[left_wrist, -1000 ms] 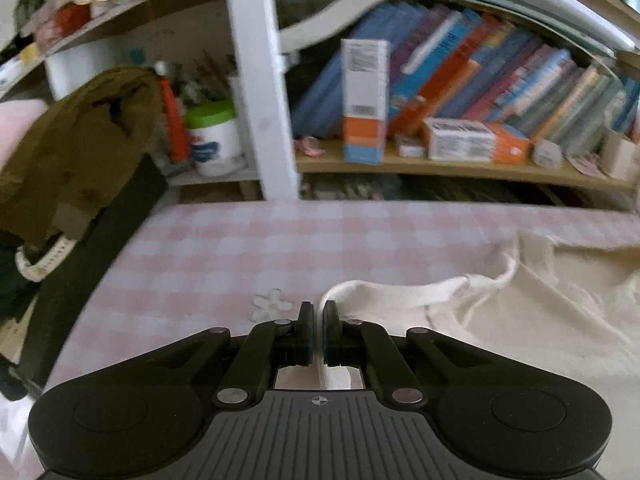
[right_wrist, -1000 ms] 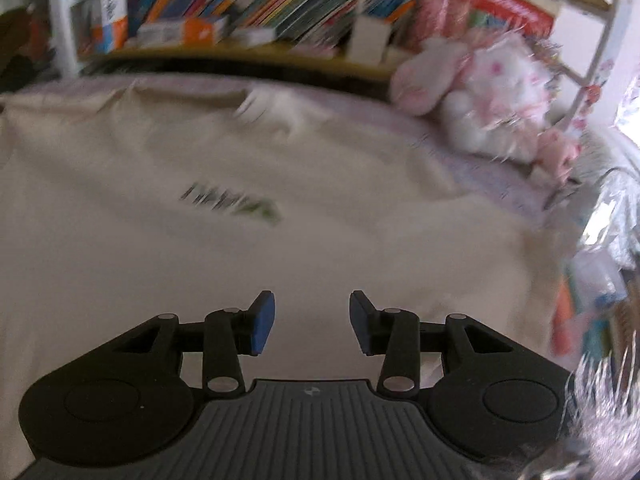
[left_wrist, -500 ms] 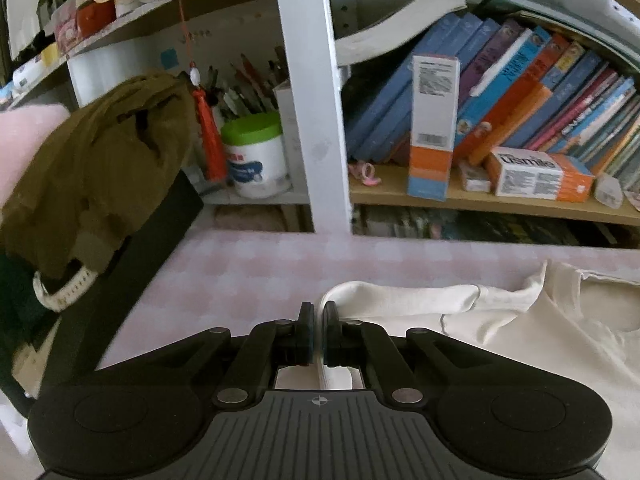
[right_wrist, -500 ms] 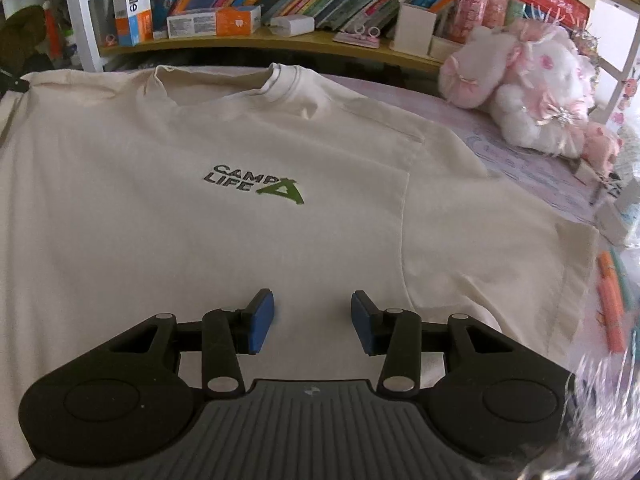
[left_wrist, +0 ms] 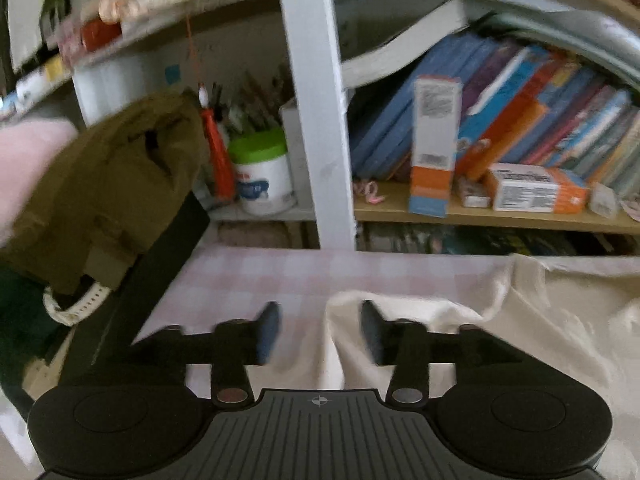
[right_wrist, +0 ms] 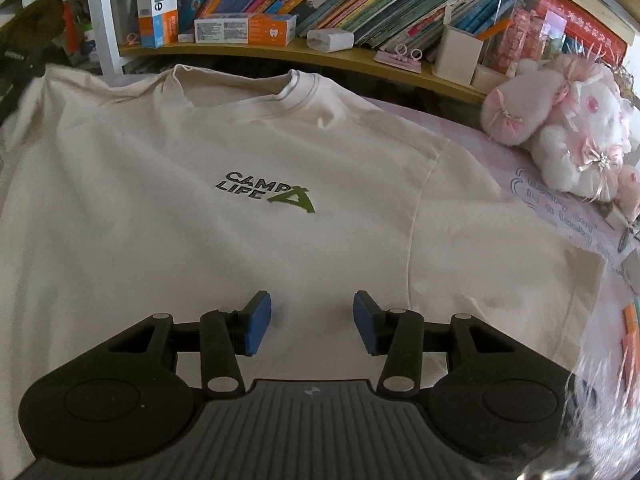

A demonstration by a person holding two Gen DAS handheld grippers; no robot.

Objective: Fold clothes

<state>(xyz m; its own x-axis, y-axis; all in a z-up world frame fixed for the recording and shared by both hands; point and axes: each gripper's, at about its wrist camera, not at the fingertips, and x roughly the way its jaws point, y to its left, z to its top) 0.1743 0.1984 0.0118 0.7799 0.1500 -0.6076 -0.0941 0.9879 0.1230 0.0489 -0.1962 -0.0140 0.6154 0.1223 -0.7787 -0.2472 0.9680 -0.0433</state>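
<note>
A cream T-shirt (right_wrist: 200,240) lies front up on the pink checked table, its "CAMP LIFE" print (right_wrist: 264,192) at the middle. In the left wrist view its sleeve (left_wrist: 520,320) sits bunched at the right, and a fold of its edge (left_wrist: 334,332) stands upright between the jaws of my left gripper (left_wrist: 320,324). Those jaws are opening and the pads are clear of the cloth. My right gripper (right_wrist: 312,312) hovers over the lower chest of the shirt; its jaws are opening too, with nothing between them.
A bookshelf (right_wrist: 280,52) full of books and boxes runs along the table's far side, with a white post (left_wrist: 316,120). An olive garment (left_wrist: 108,184) hangs over a black chair back at the left. Pink plush toys (right_wrist: 560,128) sit at the right edge.
My left gripper was shut on the sleeve edge and has now spread its jaws, leaving the fold loose between them. The right gripper slid a little across the shirt front.
</note>
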